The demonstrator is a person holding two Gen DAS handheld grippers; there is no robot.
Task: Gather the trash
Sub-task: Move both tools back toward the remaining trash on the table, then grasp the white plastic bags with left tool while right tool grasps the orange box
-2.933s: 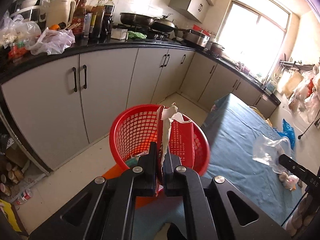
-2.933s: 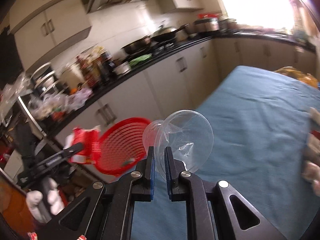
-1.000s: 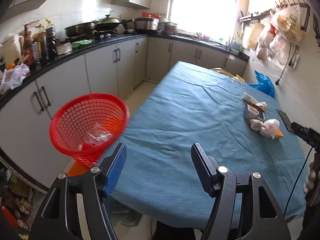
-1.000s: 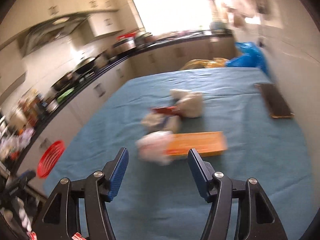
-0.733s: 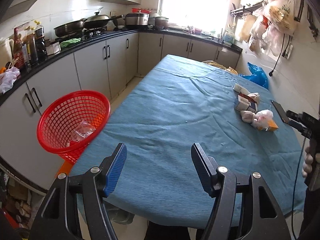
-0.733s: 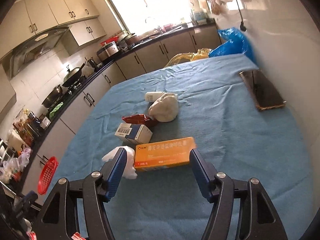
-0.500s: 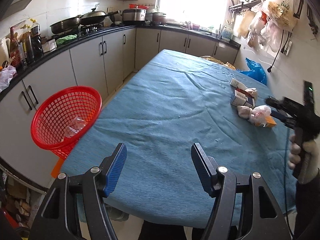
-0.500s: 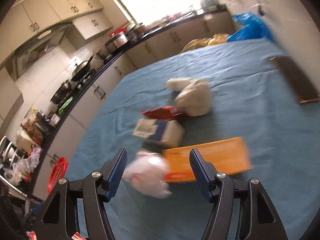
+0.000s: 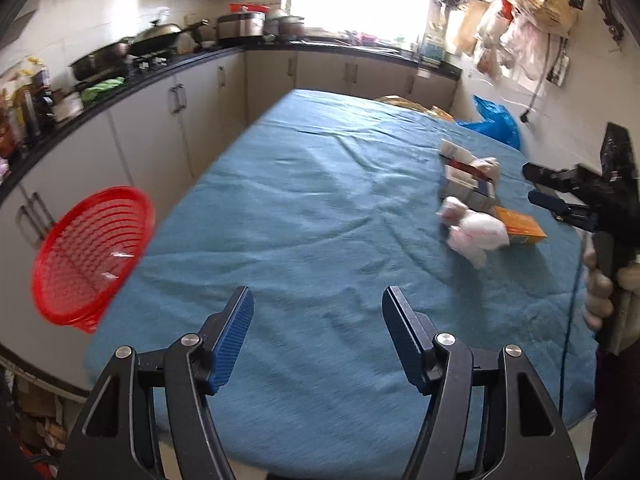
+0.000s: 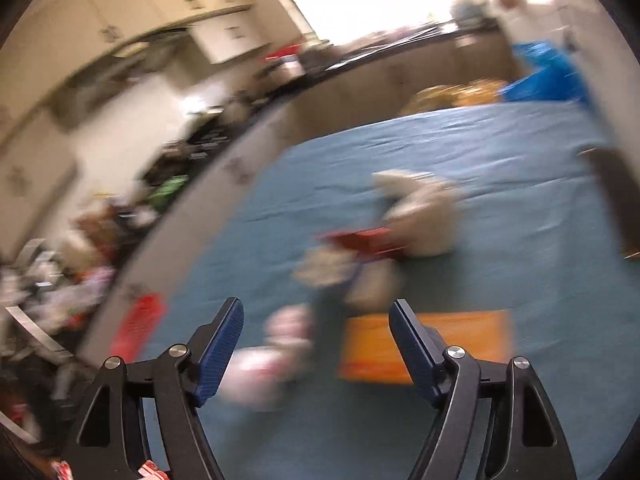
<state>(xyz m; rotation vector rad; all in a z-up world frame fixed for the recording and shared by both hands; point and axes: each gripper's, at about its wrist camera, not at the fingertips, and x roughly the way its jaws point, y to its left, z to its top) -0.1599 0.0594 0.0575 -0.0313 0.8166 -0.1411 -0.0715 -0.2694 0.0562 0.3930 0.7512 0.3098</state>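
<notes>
A heap of trash lies on the blue tablecloth [image 9: 304,208]: a crumpled white wad [image 9: 478,232] [image 10: 264,364], an orange box [image 9: 520,229] [image 10: 424,344], a small white-and-blue carton [image 9: 466,184], a red wrapper [image 10: 364,240] and a pale lump [image 10: 428,216]. My right gripper [image 10: 316,320] hovers just short of the wad and orange box, its jaws opening with nothing between them; it also shows from the side [image 9: 536,186], held by a hand [image 9: 600,288]. My left gripper [image 9: 316,308] stands open over bare cloth. The red basket [image 9: 88,256] [image 10: 138,328] holding a clear plastic piece sits off the table's left edge.
Grey cabinets under a black counter [image 9: 132,80] with pans and bottles run along the left and back. A blue plastic bag [image 9: 494,122] and a yellow bag [image 9: 416,106] lie at the table's far end. A dark flat object [image 10: 612,184] rests on the cloth at right.
Both grippers dropped their items into the basket and swung back over the table. The right gripper closed in on the trash heap and its jaws widened. The left moved forward along the table.
</notes>
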